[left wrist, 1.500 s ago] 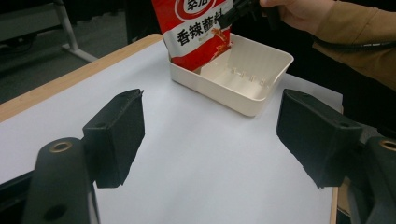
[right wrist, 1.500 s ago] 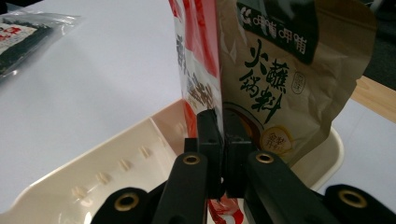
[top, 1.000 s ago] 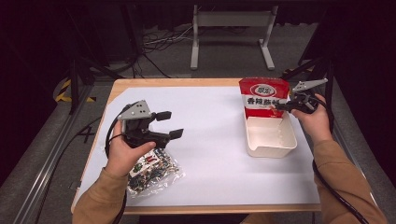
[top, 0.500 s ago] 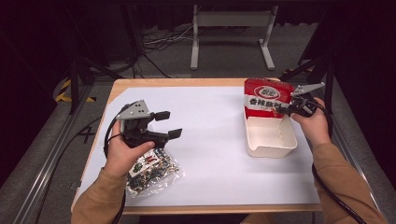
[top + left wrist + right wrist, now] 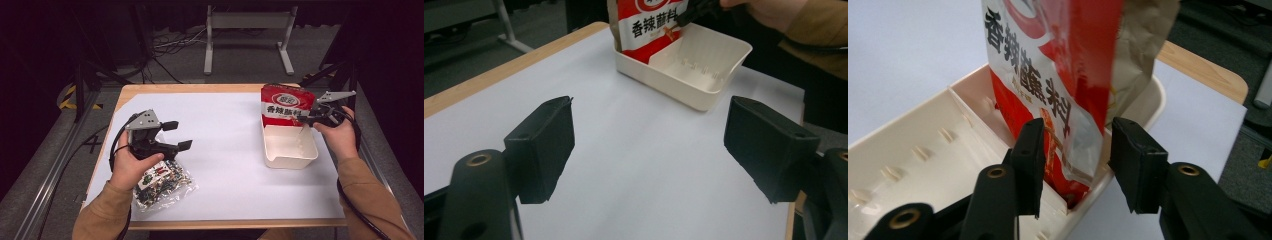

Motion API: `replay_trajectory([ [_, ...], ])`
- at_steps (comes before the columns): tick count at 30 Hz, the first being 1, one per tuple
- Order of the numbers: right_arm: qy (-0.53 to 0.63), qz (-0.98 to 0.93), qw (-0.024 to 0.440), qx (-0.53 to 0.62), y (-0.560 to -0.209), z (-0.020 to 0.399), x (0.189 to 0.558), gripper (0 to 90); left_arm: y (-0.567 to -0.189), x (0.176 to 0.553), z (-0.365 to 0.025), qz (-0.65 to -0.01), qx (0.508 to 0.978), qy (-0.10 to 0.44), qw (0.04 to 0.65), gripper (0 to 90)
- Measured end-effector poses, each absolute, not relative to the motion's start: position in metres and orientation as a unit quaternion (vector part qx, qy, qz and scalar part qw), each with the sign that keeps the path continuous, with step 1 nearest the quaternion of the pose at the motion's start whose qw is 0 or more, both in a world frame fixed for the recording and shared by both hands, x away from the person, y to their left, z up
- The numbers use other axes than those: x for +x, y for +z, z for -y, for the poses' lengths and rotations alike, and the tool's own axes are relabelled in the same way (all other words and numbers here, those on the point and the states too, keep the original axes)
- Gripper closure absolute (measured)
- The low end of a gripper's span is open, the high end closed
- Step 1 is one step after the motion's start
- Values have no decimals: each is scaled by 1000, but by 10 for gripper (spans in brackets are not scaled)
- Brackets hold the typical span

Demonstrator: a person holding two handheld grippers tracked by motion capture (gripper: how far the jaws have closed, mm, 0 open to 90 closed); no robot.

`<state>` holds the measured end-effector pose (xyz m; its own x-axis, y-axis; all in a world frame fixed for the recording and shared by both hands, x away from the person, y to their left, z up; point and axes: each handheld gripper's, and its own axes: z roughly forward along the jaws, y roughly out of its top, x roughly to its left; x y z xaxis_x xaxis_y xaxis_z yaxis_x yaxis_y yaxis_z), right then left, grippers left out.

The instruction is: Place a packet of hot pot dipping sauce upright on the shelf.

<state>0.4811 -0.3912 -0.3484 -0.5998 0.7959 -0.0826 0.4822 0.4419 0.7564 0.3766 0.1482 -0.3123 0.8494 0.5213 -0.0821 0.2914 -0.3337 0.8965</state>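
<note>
Since the earlier frame the right gripper (image 5: 306, 120) has just been opening; the glossy red pouch (image 5: 286, 105) now stands upright in the far end of the cream plastic tray (image 5: 290, 157) at the table's right edge. Left gripper (image 5: 172, 135) gapes empty. Right gripper view: pouch (image 5: 1058, 75) between parted jaws, unpinched.

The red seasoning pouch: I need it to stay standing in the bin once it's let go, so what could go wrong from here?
1. The red seasoning pouch stands upright in the far compartment of the white bin; the right gripper has just been opening, jaws either side of its edge, so it may tip.
2. Pulling back, a pad could snag the edge.
3. The clear snack bag lies beneath the open left gripper and could be nudged.
</note>
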Motion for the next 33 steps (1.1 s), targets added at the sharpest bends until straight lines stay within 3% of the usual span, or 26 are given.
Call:
replay_trajectory([
  [18,379,-805,224,398,-331,396,436,475,-330,374,-171,-267,815,126,498,184],
  [33,411,-804,229,364,-326,358,386,422,-332,372,-191,-297,811,140,484,177],
])
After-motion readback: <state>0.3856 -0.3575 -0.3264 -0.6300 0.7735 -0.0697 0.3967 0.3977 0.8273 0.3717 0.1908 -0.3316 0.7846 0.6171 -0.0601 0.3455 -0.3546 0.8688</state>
